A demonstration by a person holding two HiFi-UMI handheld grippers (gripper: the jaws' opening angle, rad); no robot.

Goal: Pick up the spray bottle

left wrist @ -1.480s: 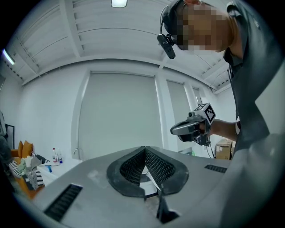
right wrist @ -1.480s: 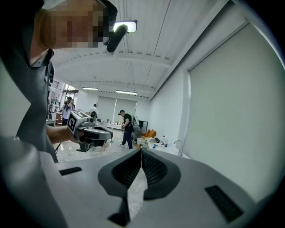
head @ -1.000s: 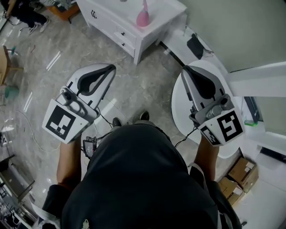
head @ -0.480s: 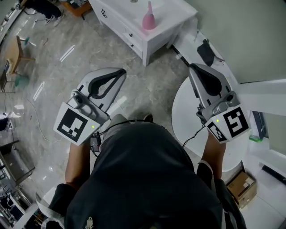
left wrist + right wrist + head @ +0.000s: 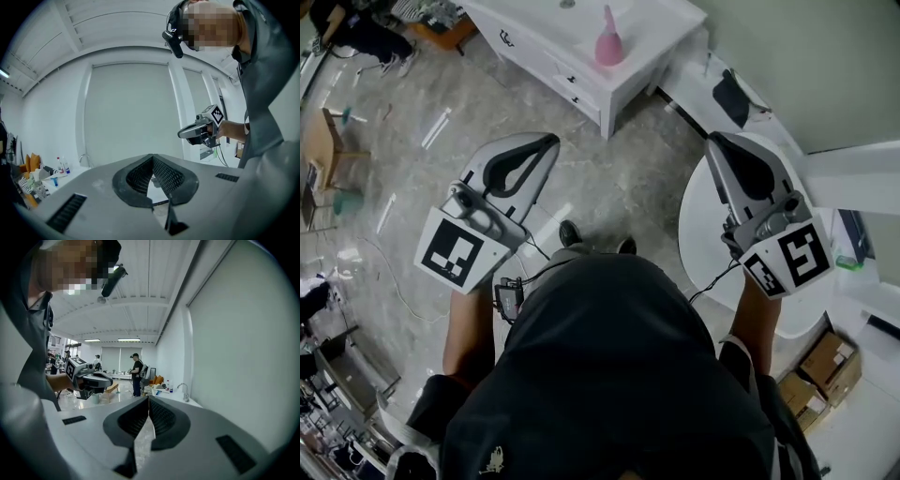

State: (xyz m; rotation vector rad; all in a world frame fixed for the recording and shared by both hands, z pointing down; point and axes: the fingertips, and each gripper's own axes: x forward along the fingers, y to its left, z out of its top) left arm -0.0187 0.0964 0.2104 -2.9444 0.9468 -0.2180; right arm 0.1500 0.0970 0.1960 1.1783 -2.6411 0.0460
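Fingers point(image 5: 137, 177) together, both grippers point(image 5: 547, 142) point(image 5: 713, 140) empty

The head camera sits above the person and looks steeply down on both tools, the left gripper point(image 5: 549, 142) and the right gripper point(image 5: 713, 141), with a white counter point(image 5: 661, 28) ahead of their tips. Each gripper camera rides close behind its own jaws and looks almost level along them. Each catches the other gripper to its side and the counter beyond.
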